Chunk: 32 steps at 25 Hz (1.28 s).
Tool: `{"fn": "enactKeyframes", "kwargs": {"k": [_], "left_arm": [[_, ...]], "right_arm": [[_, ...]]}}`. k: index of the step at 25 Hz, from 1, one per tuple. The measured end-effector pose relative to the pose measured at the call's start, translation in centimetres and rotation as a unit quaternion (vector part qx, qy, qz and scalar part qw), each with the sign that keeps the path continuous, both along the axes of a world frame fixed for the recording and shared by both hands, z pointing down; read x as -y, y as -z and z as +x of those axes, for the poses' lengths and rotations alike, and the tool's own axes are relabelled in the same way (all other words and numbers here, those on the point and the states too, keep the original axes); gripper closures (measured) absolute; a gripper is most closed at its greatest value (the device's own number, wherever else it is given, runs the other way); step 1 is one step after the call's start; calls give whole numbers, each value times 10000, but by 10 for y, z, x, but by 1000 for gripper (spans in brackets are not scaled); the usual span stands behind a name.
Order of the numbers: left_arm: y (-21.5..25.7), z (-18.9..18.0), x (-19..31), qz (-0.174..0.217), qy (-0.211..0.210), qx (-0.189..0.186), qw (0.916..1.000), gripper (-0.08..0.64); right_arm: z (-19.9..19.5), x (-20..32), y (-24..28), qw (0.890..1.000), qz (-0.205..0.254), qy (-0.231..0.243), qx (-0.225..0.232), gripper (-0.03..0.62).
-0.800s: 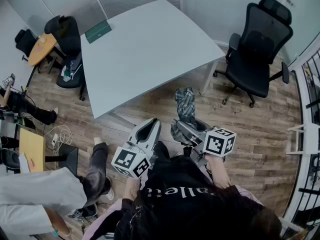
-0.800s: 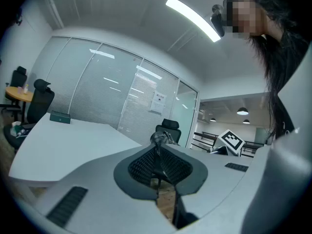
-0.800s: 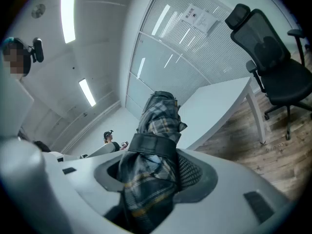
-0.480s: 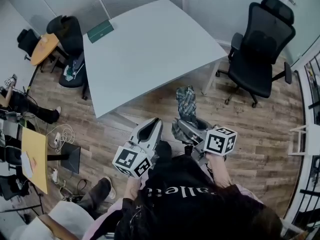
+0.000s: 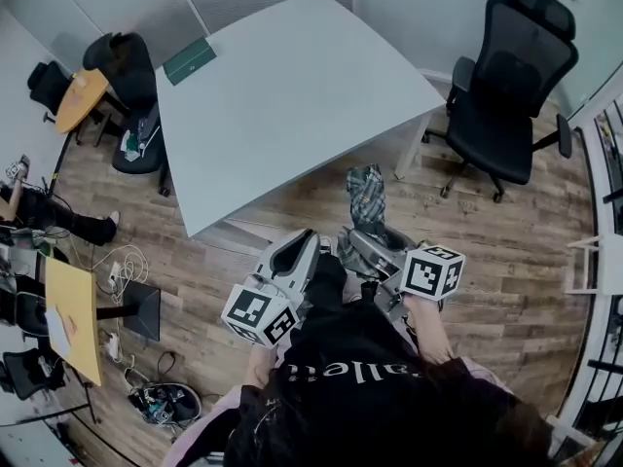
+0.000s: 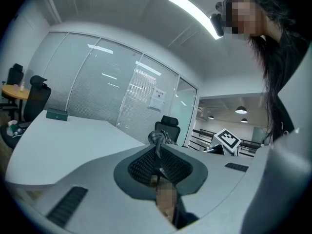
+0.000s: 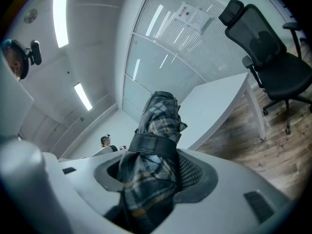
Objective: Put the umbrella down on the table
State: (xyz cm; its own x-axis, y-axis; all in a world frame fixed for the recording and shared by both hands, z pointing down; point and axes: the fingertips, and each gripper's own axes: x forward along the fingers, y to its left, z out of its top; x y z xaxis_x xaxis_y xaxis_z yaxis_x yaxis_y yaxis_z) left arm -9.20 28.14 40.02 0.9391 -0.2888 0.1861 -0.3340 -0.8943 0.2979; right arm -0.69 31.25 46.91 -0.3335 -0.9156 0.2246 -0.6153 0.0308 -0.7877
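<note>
The folded plaid umbrella (image 5: 365, 195) is not on the bench (image 5: 292, 86) yet. In the head view it hangs over the wooden floor at centre frame, just short of the bench's near edge. Its long axis runs almost straight up the frame, in line with the jaws that carry it, and its free end points toward the bench top. The bench surface lies ahead of it, filling the upper middle of the frame. It is bare except for a dark green box (image 5: 190, 61) at the far upper-left corner, so the move probably calls for a reach up-frame before lowering.

The right hand-held gripper (image 5: 365, 249) has the umbrella. In the right gripper view its jaws stand wide apart around the bundled fabric. They are clamped at the lower part of the bundle, just below the dark strap that wraps it, and the rest of the umbrella sticks out forward beyond the jaws.

The left hand-held gripper (image 5: 295, 244) sits just to the left of the right one, lower centre of the head view, and is apart from the umbrella. Its own view shows the jaws brought together, and I can make out nothing gripped between them.

A black office chair (image 5: 511, 86) stands at upper right, beside the bench's right corner and clear of the likely path.
</note>
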Motion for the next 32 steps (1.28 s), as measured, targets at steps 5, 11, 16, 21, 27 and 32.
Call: {"fn": "enactKeyframes", "kwargs": {"k": [5, 11, 16, 21, 27, 32], "left_arm": [[-10, 13, 30, -90, -86, -21, 9999, 514], [-11, 35, 87, -76, -225, -118, 9996, 514], [-3, 39, 159, -83, -165, -217, 9996, 514], [0, 42, 219, -122, -109, -309, 9994, 514], [-5, 48, 275, -168, -229, -358, 9990, 514], [-7, 54, 304, -187, -311, -375, 9986, 514]], "right_arm": [[11, 25, -7, 9999, -101, -40, -42, 348], [31, 78, -15, 9994, -259, -139, -158, 348], [35, 142, -10, 9991, -358, -129, -166, 348], [38, 197, -9, 9988, -450, -114, -180, 348], [39, 252, -12, 9980, -558, -106, -273, 348], [42, 280, -16, 9971, -645, -134, -381, 348]]}}
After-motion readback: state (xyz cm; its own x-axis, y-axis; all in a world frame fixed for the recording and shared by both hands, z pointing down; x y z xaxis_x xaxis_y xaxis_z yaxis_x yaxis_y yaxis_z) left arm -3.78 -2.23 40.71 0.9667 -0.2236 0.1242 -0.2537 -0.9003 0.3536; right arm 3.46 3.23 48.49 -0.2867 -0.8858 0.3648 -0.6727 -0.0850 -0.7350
